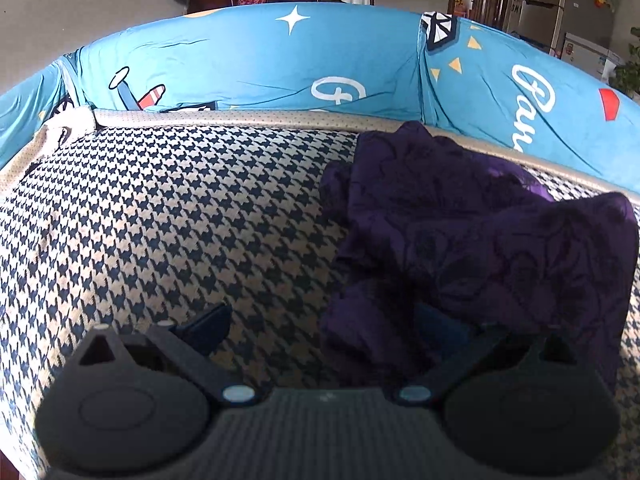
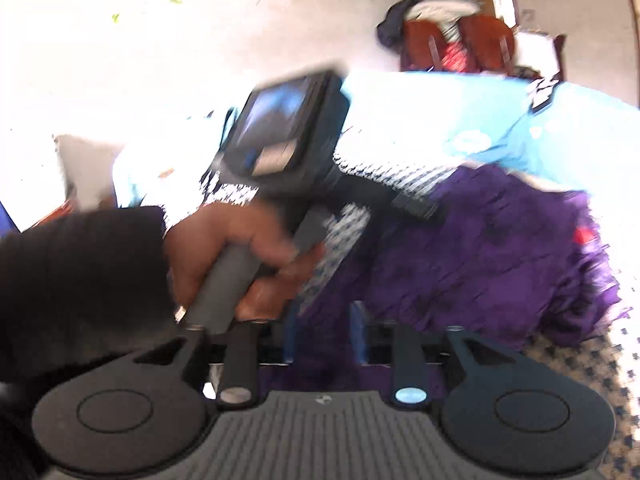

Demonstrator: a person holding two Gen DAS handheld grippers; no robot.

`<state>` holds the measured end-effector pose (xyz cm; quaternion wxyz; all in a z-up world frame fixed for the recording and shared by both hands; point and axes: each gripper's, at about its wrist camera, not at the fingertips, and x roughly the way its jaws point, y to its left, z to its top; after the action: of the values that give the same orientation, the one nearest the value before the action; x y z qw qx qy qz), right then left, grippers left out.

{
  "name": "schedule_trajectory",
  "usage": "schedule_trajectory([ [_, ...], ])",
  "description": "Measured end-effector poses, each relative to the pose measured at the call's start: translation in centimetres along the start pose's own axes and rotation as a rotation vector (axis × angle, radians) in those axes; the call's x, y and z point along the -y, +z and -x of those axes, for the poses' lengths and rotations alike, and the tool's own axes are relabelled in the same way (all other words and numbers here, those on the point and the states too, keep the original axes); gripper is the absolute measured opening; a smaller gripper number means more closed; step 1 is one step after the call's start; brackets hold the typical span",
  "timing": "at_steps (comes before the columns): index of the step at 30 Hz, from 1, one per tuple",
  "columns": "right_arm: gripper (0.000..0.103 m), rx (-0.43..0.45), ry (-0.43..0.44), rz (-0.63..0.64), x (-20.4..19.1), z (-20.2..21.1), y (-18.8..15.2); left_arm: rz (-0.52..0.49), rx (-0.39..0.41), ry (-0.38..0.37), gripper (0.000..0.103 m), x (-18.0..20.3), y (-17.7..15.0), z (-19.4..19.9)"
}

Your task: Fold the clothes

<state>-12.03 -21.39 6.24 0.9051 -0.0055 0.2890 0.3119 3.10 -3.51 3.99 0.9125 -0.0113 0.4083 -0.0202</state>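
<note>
Left gripper [image 1: 320, 328] spread wide, empty; right gripper [image 2: 322, 336] nearly closed, grip unclear; purple garment [image 1: 480, 240] bunched at right.

Blue printed cover [image 1: 256, 52], ahead of the left hand-held gripper [image 1: 324, 328]: white cursive lettering.
- Ahead and to the right: a word beginning "Par" [image 1: 534, 100]; the rest is cut off.
- Straight ahead: a single looped letter [image 1: 338, 90], not surely readable.

Right wrist view: blurred, nothing legible.
</note>
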Motion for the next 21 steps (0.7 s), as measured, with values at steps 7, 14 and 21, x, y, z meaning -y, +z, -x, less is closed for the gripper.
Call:
schedule_trajectory([
  [7,0.051,0.067,-0.250,-0.176,3.7,-0.2,1.6,-0.003,-0.020,0.026,0.103,-0.7,-2.5,0.0],
  [14,0.072,0.136,-0.315,-0.326,7.4,-2.4,3.1,-0.025,-0.027,0.043,0.103,-1.0,-4.0,0.4],
  [21,0.061,0.159,-0.339,-0.328,7.5,-5.2,2.9,0.007,-0.055,0.016,0.103,-1.9,-4.3,0.9],
])
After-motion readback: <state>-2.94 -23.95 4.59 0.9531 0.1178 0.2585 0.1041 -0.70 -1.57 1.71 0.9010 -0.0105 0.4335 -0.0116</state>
